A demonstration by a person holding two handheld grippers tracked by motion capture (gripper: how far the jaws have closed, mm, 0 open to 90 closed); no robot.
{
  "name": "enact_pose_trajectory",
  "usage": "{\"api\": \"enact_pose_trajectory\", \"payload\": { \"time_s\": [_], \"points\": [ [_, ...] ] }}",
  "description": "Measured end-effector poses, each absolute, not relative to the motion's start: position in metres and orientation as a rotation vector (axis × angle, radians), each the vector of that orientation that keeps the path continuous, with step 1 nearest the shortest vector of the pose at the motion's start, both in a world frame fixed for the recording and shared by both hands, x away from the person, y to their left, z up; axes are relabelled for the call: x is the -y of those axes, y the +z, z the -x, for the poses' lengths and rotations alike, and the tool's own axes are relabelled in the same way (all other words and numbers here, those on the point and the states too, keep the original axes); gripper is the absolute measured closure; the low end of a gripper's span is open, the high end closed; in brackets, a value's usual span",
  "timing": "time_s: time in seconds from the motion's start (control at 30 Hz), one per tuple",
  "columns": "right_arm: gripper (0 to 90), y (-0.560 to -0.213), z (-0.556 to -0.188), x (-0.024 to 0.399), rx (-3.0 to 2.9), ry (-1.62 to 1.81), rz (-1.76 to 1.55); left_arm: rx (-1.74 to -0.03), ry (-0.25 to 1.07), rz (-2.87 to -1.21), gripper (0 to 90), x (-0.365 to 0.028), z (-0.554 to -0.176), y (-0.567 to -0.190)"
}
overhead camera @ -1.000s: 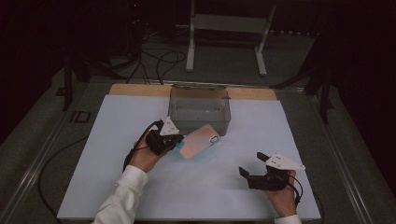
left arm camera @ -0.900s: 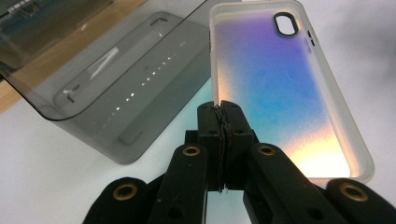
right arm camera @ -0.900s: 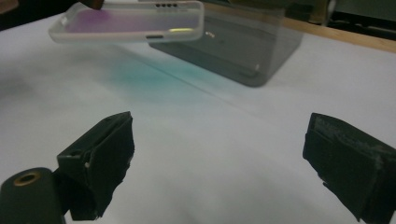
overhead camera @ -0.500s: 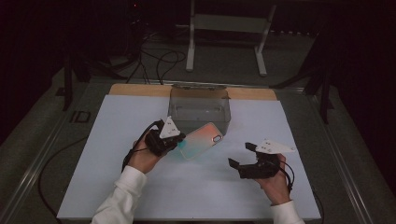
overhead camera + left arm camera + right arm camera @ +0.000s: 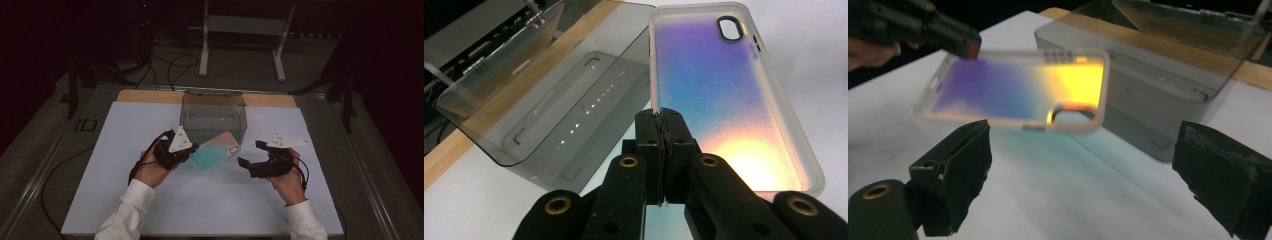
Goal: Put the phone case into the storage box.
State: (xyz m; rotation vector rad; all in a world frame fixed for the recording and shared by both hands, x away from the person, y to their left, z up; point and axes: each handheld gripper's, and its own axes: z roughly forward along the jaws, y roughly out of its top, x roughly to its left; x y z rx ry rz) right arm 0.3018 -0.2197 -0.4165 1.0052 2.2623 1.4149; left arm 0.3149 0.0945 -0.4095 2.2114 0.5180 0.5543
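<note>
An iridescent phone case (image 5: 215, 151) hangs tilted above the white mat, purple at the camera-hole end and yellow-orange at the other (image 5: 734, 100) (image 5: 1018, 90). My left gripper (image 5: 192, 149) is shut on the case's long edge; its jaws meet on the clear rim (image 5: 659, 120). To the right of the case, my right gripper (image 5: 249, 154) is open, its pads (image 5: 958, 175) wide apart just short of the case's camera-hole end. The left gripper (image 5: 955, 45) also appears at the top left of the right gripper view.
A smoky clear plastic box (image 5: 214, 116) with its lid raised stands just behind the case, near the wooden strip (image 5: 145, 96) at the mat's far edge. The white mat (image 5: 210, 200) extends toward the person. Cables and a metal stand lie on the floor beyond.
My right gripper has moved left and forward, from the mat's right side to just beside the case. The left gripper and case have barely shifted.
</note>
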Motion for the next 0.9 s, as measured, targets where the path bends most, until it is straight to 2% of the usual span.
{"api": "enact_pose_trajectory", "payload": {
  "time_s": [0.43, 0.77, 0.9],
  "points": [
    [9.3, -0.404, -0.323, 0.203, -2.301, 1.385, -0.996, -0.462, 0.579, -2.193, 89.2, -0.094, -0.304, -0.403],
    [14.3, -0.411, -0.337, 0.195, -2.391, 1.375, -1.061, -0.403, 0.59, -2.156, 89.2, -0.092, -0.294, -0.398],
    [19.1, -0.413, -0.34, 0.194, -2.431, 1.4, -1.078, -0.382, 0.586, -2.145, 89.1, -0.092, -0.292, -0.398]
  ]
}}
